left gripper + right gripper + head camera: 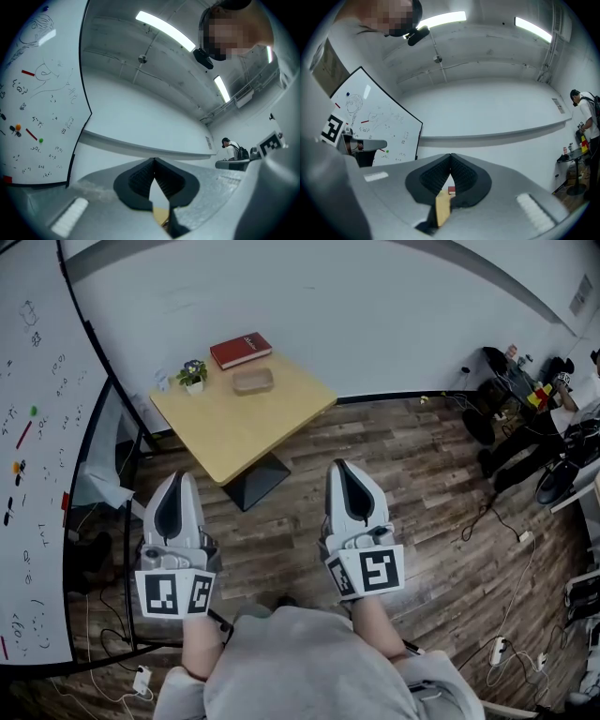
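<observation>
Standing back from the small wooden worktop, with a gripper in each hand. Holding the left gripper low over the wood floor, fingers pressed tight together with nothing between. Same with the right gripper: fingers tight together, nothing inside. Both pointing ahead at the worktop, well apart from it.

Up by the far edge of the worktop: a red book at the far corner, a flat brown dish just in front of it, and a little potted plant by the left corner. Book lying flat, long side along the far edge. Dish straight ahead, between the two grippers, about as far from one as from the other. Plant nearer the left one.

Off to the left, a whiteboard with scribbles.
</observation>
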`<state>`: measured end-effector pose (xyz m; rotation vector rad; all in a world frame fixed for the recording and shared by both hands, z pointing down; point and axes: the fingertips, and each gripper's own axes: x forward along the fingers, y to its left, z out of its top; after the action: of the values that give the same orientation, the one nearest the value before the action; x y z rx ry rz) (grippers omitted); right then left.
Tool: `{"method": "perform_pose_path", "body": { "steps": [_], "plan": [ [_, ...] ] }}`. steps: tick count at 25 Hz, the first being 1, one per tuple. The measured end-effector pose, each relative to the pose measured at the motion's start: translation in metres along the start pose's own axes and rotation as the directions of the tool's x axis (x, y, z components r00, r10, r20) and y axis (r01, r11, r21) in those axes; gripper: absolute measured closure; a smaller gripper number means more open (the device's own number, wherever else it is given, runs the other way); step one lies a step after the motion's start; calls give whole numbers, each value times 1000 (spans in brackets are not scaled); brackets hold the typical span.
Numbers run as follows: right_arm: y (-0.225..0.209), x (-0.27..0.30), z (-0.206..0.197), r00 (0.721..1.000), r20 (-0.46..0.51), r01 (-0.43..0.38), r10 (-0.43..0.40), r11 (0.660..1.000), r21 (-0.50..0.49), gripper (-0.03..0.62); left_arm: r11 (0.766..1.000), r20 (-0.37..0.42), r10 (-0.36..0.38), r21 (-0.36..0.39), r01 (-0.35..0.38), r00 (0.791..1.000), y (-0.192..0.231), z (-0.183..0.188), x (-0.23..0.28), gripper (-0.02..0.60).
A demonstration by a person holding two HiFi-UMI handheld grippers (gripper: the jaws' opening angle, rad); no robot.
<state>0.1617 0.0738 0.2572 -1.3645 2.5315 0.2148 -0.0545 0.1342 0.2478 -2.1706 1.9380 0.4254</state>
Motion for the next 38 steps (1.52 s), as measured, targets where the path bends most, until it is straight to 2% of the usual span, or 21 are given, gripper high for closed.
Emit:
{"method": "perform_pose_path", "body": {
  "steps": [8, 17, 38],
  "plan": [
    [-9, 14, -13, 1000, -14, 1, -1, 1000, 16, 594, 1000, -18, -14, 21, 14, 1000, 1, -11, 18, 577],
    [-19, 58, -27, 1000, -16, 21, -21, 1000, 6, 594, 999, -23, -31, 7, 31, 999, 25, -27, 60, 577],
    [-16, 199, -68, 998, -36, 60, -61, 998, -18, 594, 997, -37, -64, -37, 62, 997, 125, -68, 173, 577]
  ]
}}
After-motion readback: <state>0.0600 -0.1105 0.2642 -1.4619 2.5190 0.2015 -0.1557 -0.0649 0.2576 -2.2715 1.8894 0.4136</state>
